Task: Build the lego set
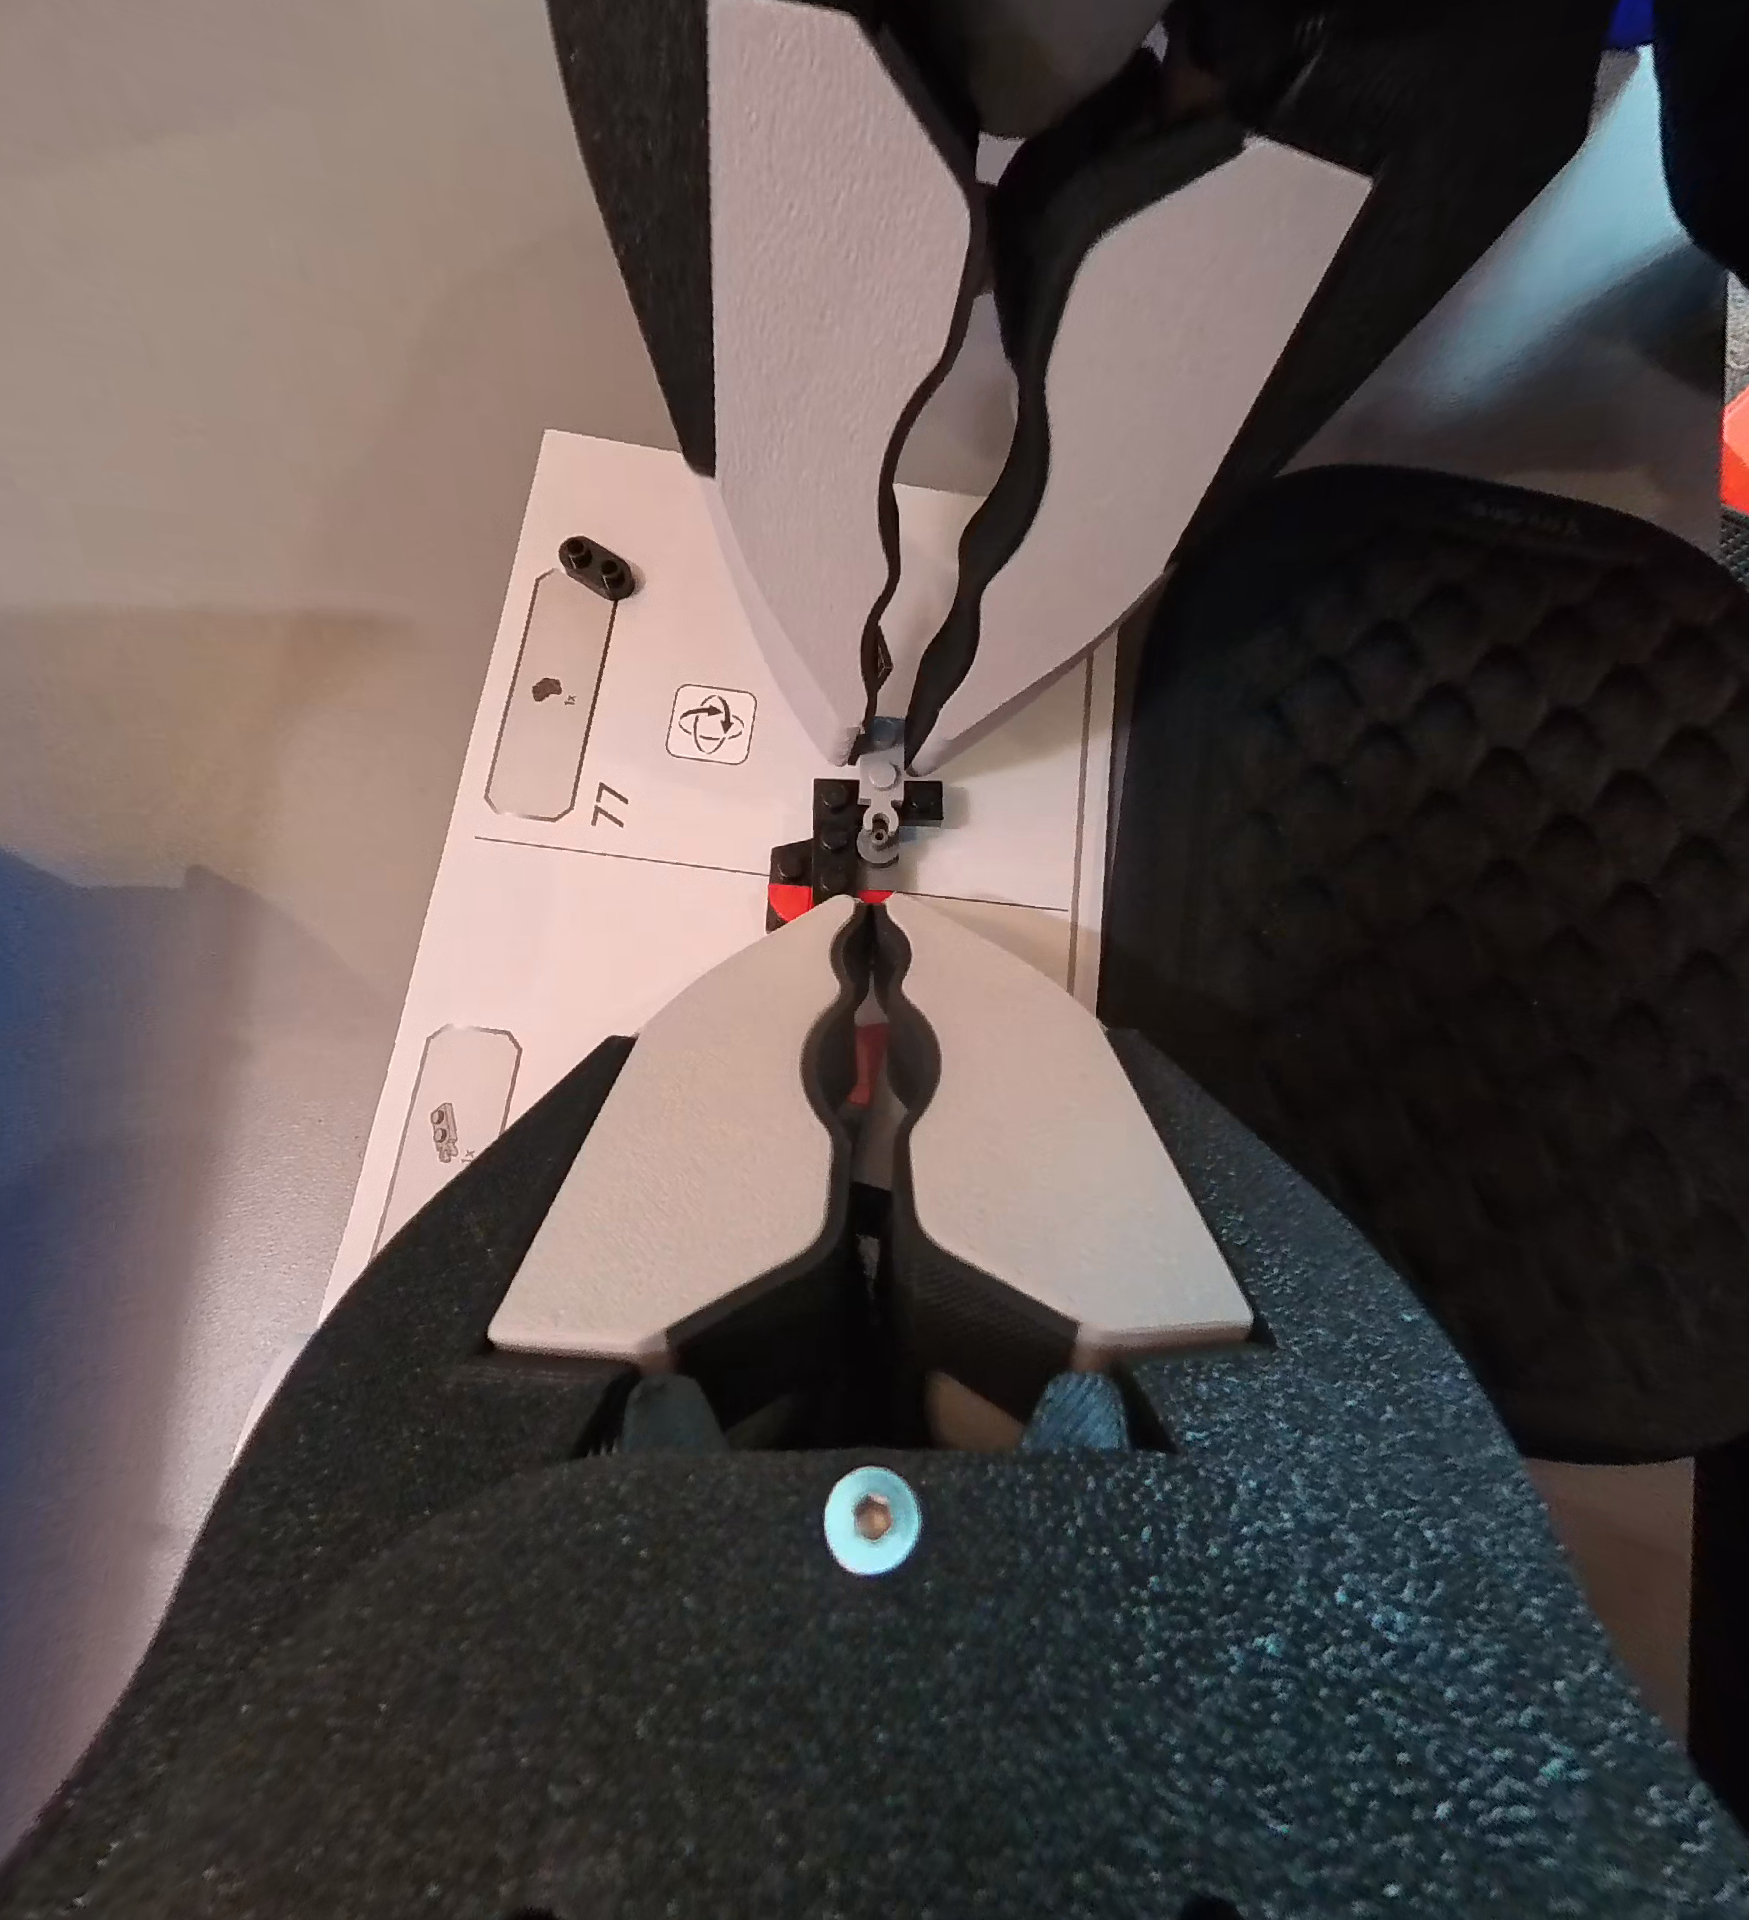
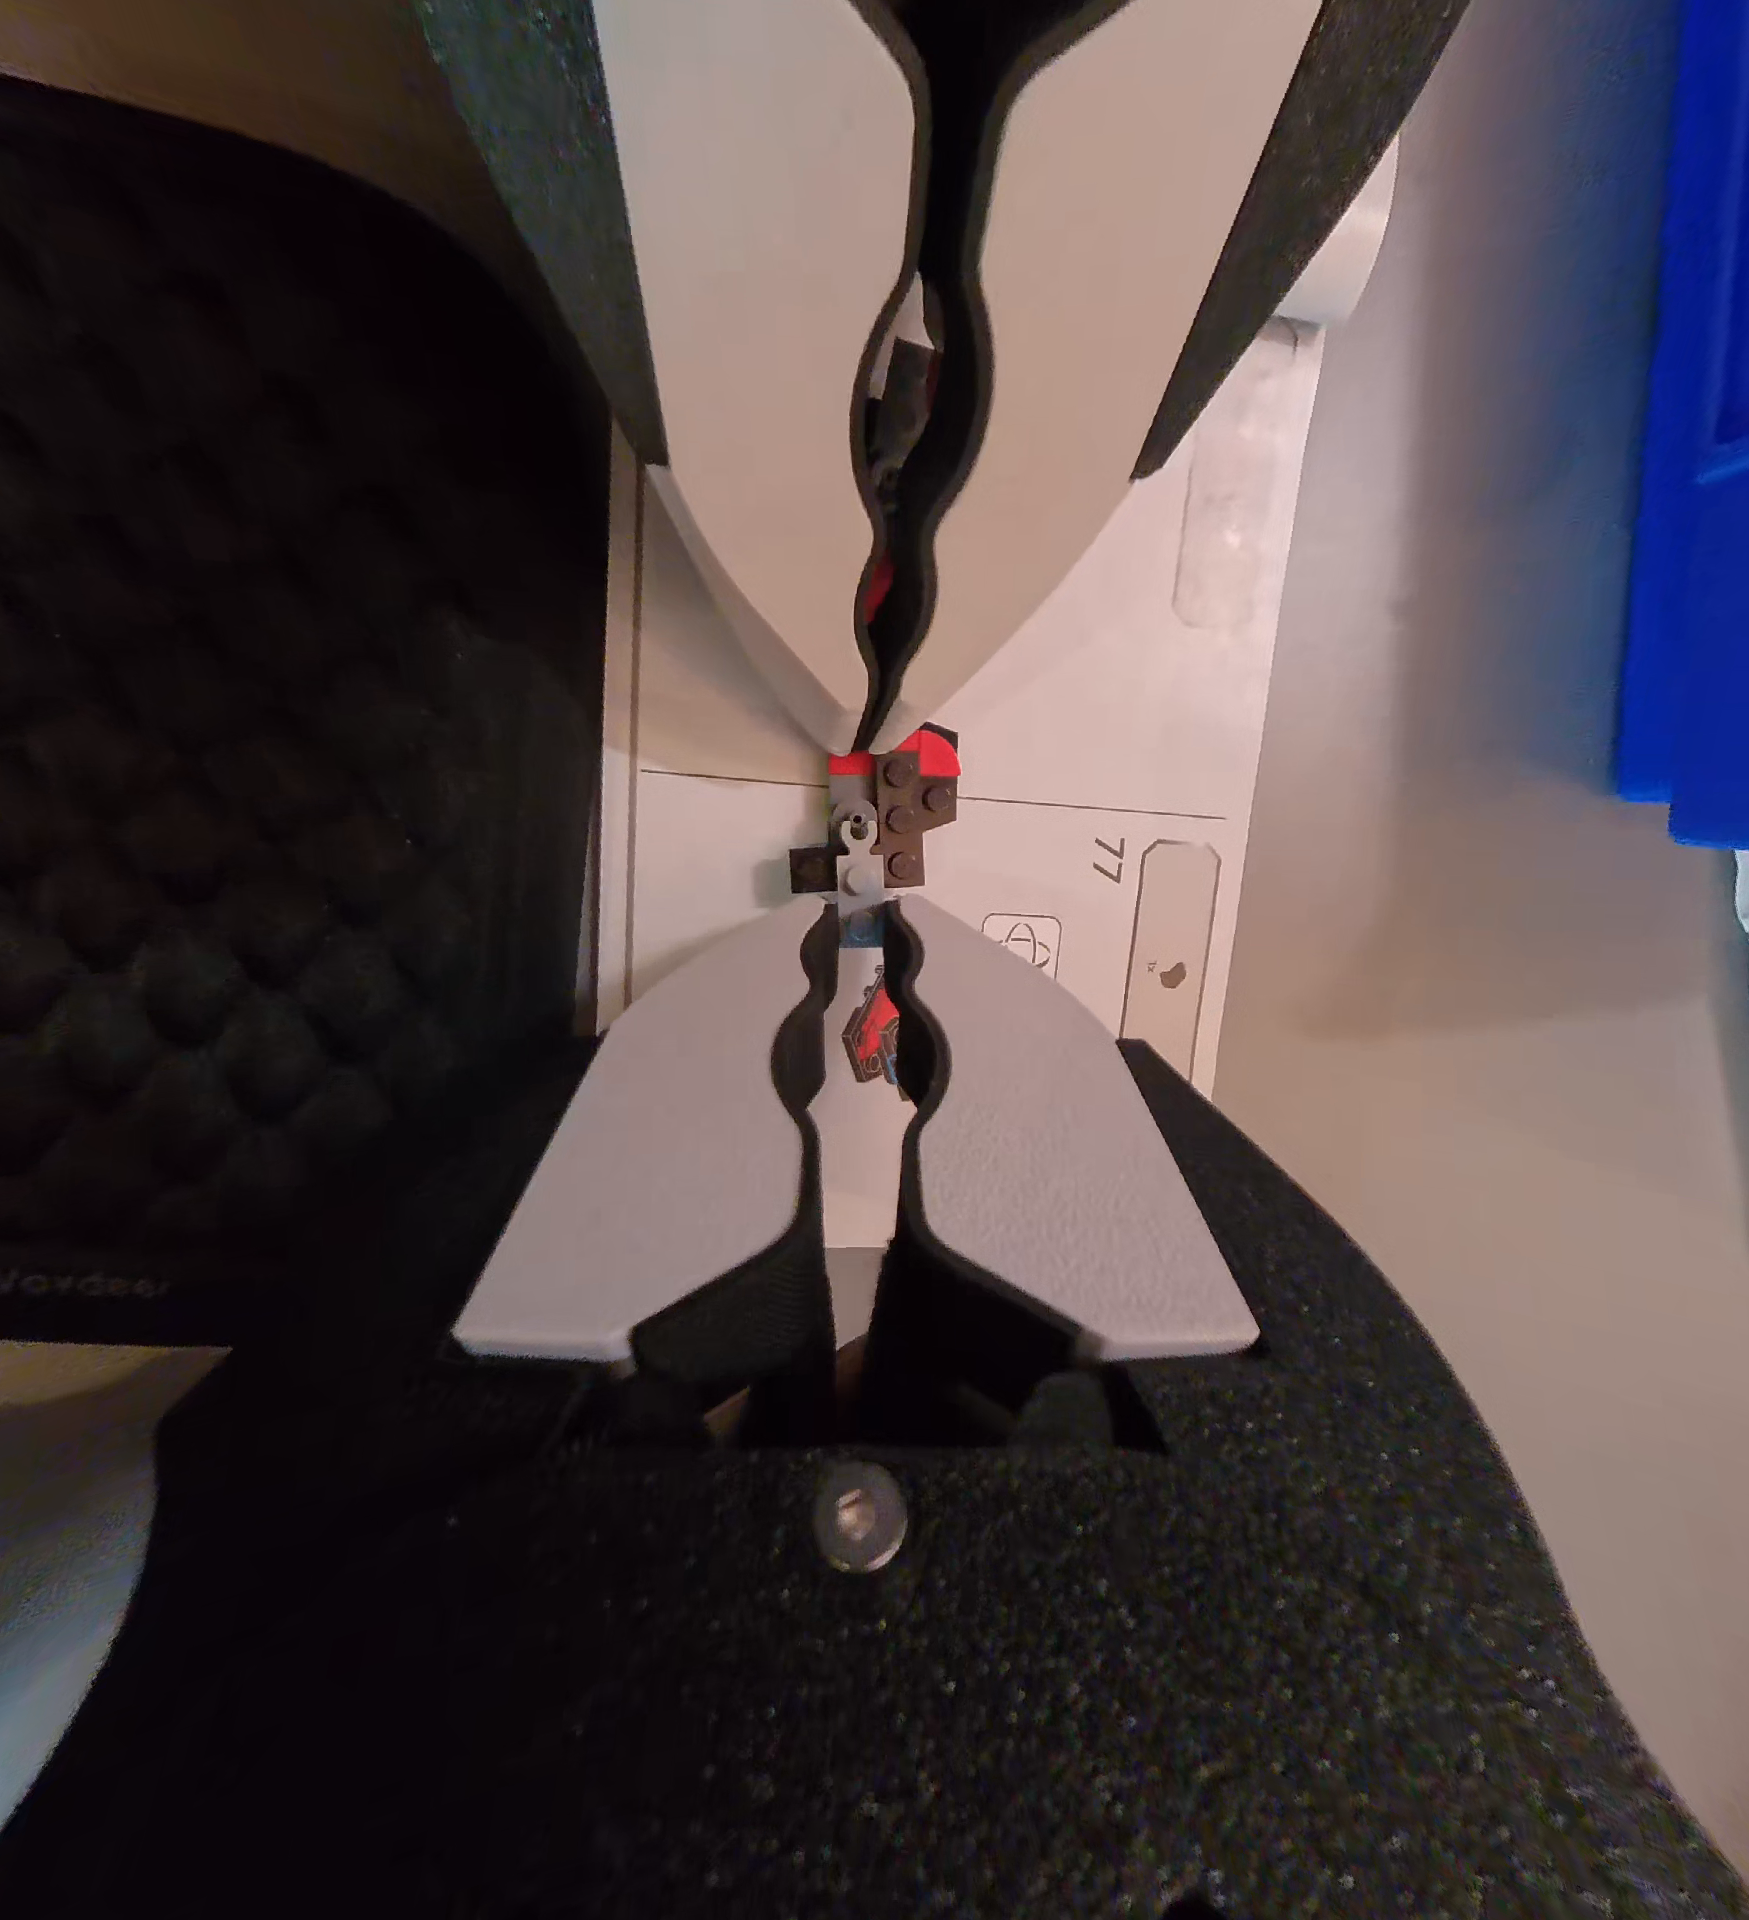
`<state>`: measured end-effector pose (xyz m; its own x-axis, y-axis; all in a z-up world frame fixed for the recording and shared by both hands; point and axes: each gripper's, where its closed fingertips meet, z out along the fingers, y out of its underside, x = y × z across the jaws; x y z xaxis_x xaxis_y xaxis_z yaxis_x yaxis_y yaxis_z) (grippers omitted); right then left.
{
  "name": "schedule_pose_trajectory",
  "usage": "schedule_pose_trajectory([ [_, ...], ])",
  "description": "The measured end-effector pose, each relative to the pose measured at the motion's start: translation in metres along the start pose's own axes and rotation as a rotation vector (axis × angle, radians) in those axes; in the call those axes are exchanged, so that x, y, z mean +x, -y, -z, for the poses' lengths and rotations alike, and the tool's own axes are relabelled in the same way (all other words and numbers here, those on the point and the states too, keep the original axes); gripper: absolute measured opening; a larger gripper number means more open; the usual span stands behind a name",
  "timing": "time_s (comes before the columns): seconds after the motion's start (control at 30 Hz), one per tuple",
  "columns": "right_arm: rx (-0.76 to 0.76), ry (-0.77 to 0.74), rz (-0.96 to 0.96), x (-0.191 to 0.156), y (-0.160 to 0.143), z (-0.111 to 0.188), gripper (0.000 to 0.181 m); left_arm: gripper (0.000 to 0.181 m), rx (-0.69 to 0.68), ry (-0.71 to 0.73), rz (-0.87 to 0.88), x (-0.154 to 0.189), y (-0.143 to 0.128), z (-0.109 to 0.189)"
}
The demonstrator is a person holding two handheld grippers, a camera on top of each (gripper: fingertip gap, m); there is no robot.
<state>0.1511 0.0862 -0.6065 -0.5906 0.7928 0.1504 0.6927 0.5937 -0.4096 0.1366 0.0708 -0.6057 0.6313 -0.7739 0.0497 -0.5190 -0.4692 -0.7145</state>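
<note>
Left gripper (image 1: pixel 870 906) and right gripper (image 2: pixel 862 914), tips facing, each clenched on an opposite end of the small black, grey and red lego assembly (image 1: pixel 865 831) (held above the instruction sheet (image 1: pixel 579 935)).

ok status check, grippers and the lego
Left gripper shut on lego build's red end. Right gripper shut on its grey plate. Build held over instruction sheet; loose black piece clear.
</note>
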Motion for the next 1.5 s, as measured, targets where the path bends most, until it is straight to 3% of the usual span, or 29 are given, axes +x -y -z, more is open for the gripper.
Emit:
schedule_pose_trajectory([
  [1.23, -0.091, 0.079, -0.021, -0.001, 0.001, 0.0, 0.008, 0.0, 0.017, -0.017, 0.005, 0.004, 0.001, 0.001],
  [1.4, -0.098, 0.076, -0.02, -0.001, 0.001, 0.0, 0.009, 0.013, 0.11, -0.023, -0.024, 0.008, 0.015, 0.007],
  [1.5, -0.107, 0.075, -0.014, -0.001, 0.001, 0.0, 0.009, 0.014, 0.09, -0.01, -0.064, 0.009, 0.013, 0.0],
])
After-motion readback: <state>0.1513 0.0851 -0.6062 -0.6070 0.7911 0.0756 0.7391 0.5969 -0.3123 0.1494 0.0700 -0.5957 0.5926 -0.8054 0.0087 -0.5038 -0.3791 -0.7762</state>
